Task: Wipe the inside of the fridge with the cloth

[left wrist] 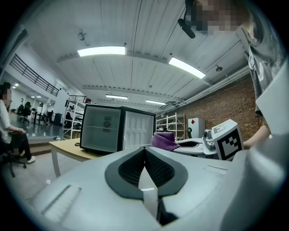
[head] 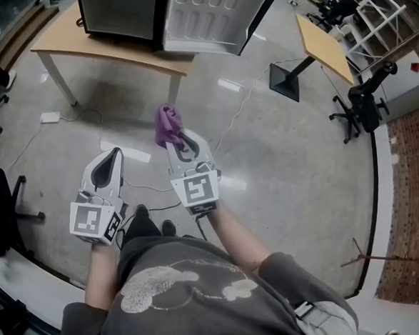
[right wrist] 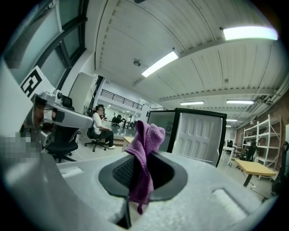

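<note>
The table [head: 108, 52] carried the fridge [head: 116, 16], its door [head: 217, 16] open, well apart from both grippers. The left gripper [head: 113, 155] had its jaws pressed together on nothing. The right gripper [head: 173, 141] was clamped on the purple cloth [head: 166, 123], which bunched above its jaws.

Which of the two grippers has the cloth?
The right gripper, shut on the crumpled purple cloth; the left gripper is shut and empty.

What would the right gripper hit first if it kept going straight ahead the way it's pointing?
Probably the mini fridge on the wooden table. The right gripper, shut on the purple cloth, points roughly at the hinge side of its open door. Nothing shows in between, though depth is hard to judge.
</note>
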Action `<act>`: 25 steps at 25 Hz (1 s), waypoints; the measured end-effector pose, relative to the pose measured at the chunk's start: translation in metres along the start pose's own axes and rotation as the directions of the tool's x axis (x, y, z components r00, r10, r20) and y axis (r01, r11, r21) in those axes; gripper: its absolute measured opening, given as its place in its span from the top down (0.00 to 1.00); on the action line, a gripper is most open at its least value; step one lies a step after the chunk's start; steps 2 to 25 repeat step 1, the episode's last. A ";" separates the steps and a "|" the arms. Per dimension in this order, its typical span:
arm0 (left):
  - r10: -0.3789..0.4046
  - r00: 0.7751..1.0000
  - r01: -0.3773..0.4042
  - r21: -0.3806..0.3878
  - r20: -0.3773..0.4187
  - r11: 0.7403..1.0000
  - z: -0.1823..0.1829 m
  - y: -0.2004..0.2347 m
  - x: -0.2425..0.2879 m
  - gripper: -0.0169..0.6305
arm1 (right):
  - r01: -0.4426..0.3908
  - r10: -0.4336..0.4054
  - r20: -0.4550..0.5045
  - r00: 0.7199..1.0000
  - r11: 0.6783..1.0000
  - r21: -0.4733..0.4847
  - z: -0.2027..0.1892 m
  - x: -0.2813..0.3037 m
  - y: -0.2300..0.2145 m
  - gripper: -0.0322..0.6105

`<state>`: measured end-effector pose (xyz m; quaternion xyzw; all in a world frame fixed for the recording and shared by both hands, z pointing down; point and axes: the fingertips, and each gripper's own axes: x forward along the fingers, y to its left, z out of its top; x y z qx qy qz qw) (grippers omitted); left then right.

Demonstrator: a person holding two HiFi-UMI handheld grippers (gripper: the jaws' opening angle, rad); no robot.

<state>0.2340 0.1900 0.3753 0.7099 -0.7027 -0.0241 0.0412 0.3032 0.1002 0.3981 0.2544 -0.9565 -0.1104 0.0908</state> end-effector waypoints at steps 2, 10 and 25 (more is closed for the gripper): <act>-0.001 1.000 0.001 0.001 -0.001 1.000 0.000 -0.003 -0.001 0.95 | 0.002 -0.002 0.001 1.000 1.000 0.012 0.001 -0.002 -0.002 0.89; -0.001 1.000 0.001 0.001 -0.001 1.000 0.000 -0.003 -0.001 0.95 | 0.002 -0.002 0.001 1.000 1.000 0.012 0.001 -0.002 -0.002 0.89; -0.001 1.000 0.001 0.001 -0.001 1.000 0.000 -0.003 -0.001 0.95 | 0.002 -0.002 0.001 1.000 1.000 0.012 0.001 -0.002 -0.002 0.89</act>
